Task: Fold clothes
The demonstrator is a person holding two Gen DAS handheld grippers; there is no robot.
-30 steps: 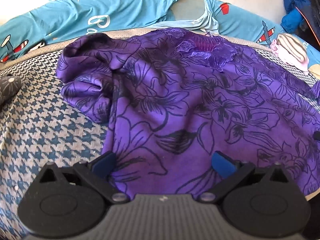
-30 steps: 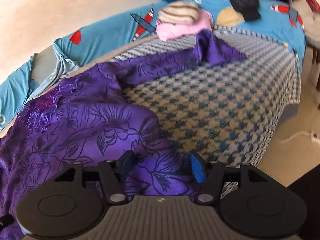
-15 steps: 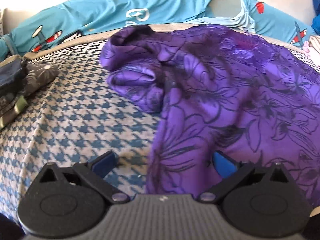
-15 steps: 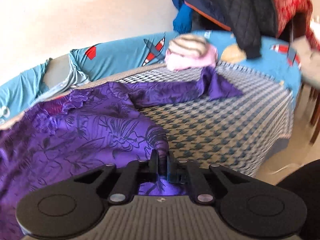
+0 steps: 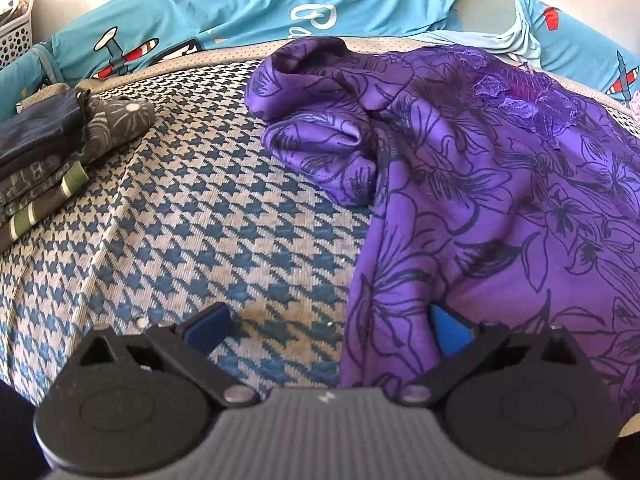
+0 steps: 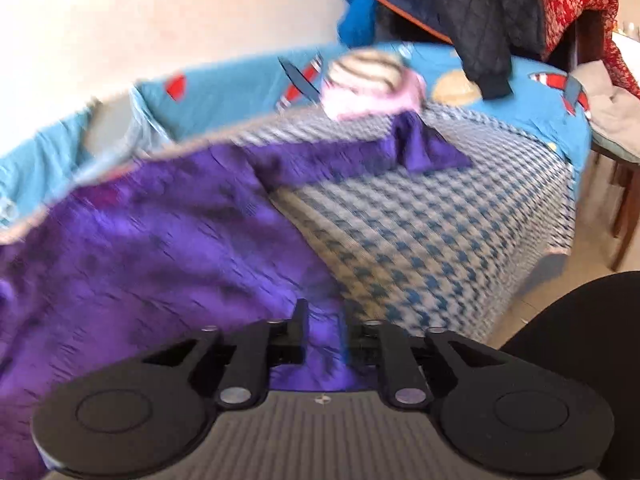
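Left wrist view: the left hand-held gripper (image 5: 326, 326) stands wide open at the bottom of the frame, its blue fingertips (image 5: 206, 326) well apart. The left edge of the purple floral garment (image 5: 500, 208) runs down between them; the right fingertip lies against the cloth, the left one over bare houndstooth cover (image 5: 192, 232). Neither pad presses on the fabric.

The garment occupies the right half of this frame, spread over the houndstooth surface, with a bunched sleeve (image 5: 316, 120) at upper centre and a lace patch towards the upper right. A stack of folded dark clothes (image 5: 52, 152) sits at the left edge, well apart from the garment. A turquoise aeroplane-print sheet (image 5: 240, 12) runs along the top. A white perforated basket (image 5: 14, 36) shows in the upper left corner.

Right wrist view, blurred: the right hand-held gripper (image 6: 326, 336) has its jaws close together and opening, with purple cloth between them; the pads appear to be on the fabric. The garment fills the left and centre, one sleeve reaching to upper centre, touching a pink and striped bundle (image 6: 372, 84). A dark quilted jacket (image 6: 472, 16) hangs at the upper right
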